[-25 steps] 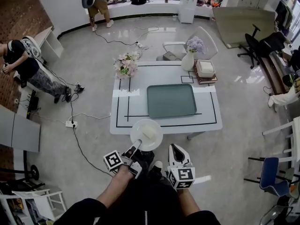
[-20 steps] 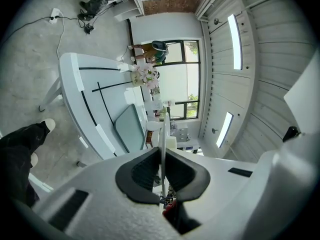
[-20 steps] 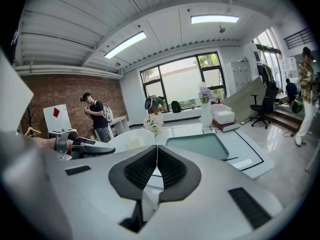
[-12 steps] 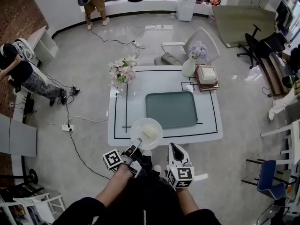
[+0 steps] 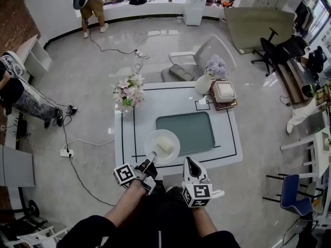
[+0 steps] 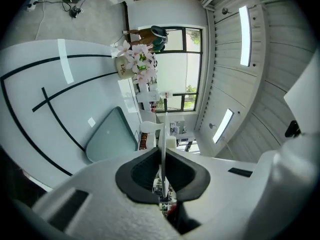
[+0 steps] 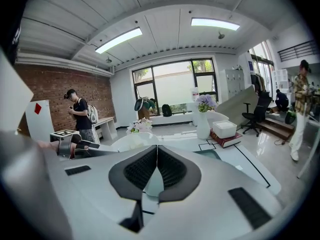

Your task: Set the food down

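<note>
Though small, pale food (image 5: 164, 144) on plate (image 5: 151, 140)

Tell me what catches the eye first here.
A white plate with pale food, held by its rim in the shut left gripper, hangs over the near side of the white table. Beyond it a green tray lies mid-table, with flowers at the far left corner.
</note>
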`<action>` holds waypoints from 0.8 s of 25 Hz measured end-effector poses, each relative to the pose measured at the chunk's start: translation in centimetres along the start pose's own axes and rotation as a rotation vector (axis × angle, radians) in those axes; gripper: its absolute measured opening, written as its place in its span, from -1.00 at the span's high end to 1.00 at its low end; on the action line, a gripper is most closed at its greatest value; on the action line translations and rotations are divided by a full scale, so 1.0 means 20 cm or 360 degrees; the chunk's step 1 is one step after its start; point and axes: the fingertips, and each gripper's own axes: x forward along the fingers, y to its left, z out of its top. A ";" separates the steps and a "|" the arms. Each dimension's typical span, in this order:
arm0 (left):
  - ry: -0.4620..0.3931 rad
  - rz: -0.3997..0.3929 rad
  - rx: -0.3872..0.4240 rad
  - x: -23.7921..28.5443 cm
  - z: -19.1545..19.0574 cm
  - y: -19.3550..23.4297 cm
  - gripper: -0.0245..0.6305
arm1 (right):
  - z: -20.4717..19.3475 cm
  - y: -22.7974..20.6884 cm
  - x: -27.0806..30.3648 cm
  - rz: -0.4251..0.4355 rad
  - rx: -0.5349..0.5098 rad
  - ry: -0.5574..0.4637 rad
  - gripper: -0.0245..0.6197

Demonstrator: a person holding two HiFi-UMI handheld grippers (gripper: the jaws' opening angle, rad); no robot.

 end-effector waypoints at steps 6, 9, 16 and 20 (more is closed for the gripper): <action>0.0091 0.0010 0.0019 0.12 0.06 0.04 0.86 | -0.01 -0.06 0.03 -0.0113 0.0027 0.0040 0.89; 0.0130 0.0014 0.0001 0.18 0.08 0.05 0.86 | -0.01 -0.08 0.04 -0.0164 0.0030 0.0061 0.89; 0.0162 -0.0021 -0.0048 0.27 0.06 0.09 0.86 | 0.00 -0.16 0.03 -0.0247 0.0014 0.0057 0.89; 0.0187 -0.0027 -0.0050 0.33 0.05 0.12 0.86 | -0.02 -0.20 0.04 -0.0275 0.0013 0.0053 0.89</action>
